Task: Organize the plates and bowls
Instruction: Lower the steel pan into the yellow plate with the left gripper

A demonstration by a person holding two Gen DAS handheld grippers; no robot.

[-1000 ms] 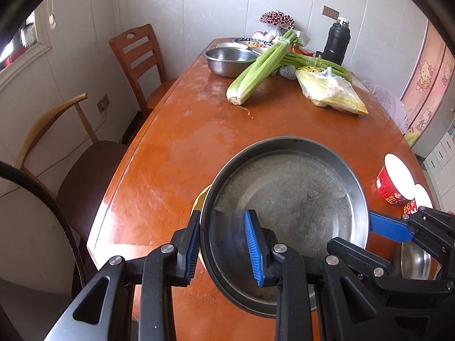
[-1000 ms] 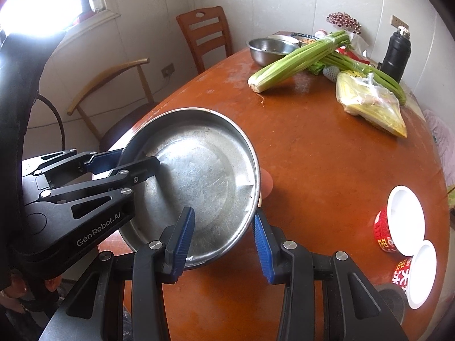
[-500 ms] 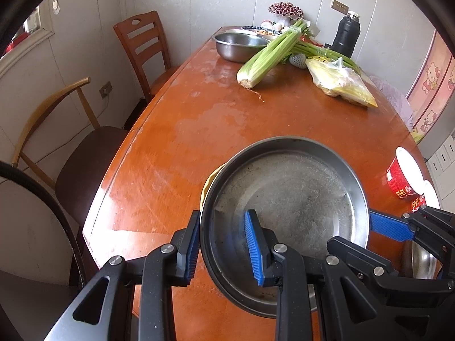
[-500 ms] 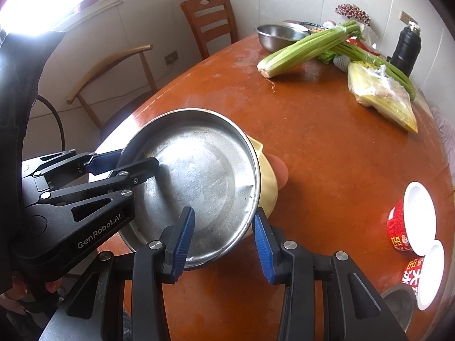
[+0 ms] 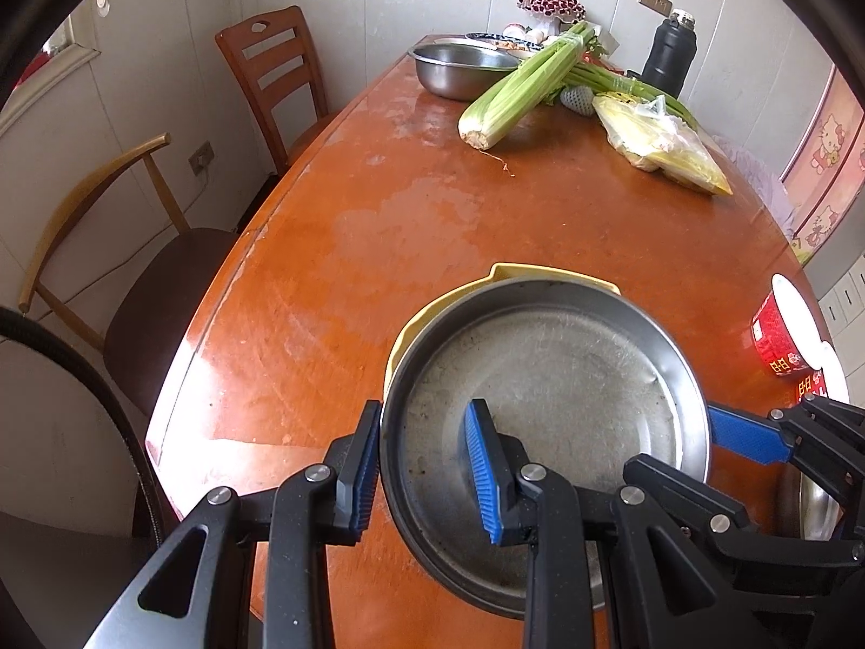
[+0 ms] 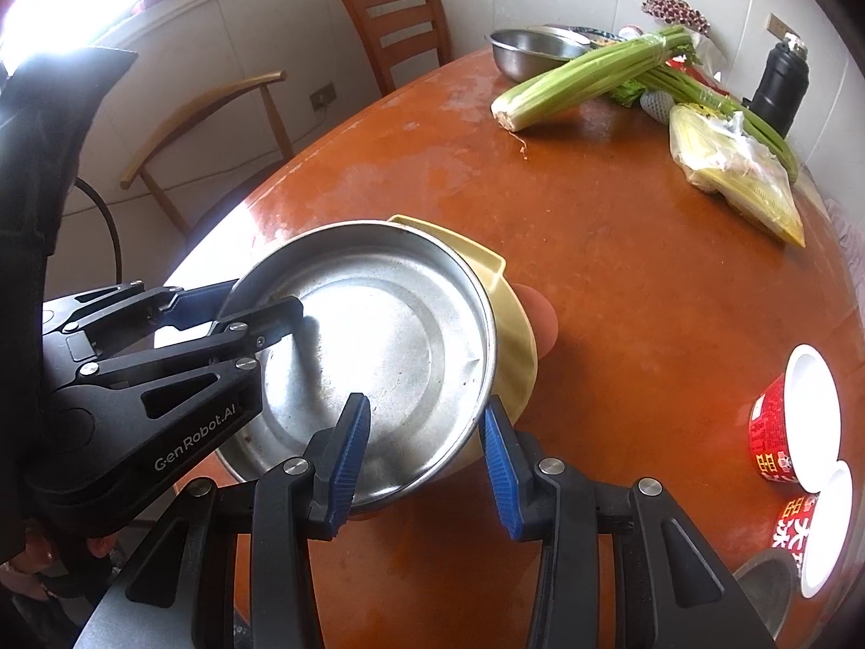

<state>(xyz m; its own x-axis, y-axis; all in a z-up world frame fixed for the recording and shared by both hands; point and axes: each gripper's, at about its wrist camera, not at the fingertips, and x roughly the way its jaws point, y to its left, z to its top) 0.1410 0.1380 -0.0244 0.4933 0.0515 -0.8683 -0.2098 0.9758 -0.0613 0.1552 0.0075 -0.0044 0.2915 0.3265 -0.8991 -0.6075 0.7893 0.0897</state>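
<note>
Dented steel plate (image 5: 546, 378) over yellow bowl (image 6: 516, 324)

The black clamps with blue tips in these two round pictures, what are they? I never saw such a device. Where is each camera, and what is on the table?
They are two hand-held grippers worked by a person; there is no robot arm. Each carries a wide-angle camera looking along its fingers, so one picture comes from the left gripper and the other from the right gripper. Both are closed on the rim of one steel plate, on opposite sides, holding it over a yellow bowl. On the orange-brown table there are also celery, a steel bowl, a plastic bag of food, a black flask and two red cups.
</note>
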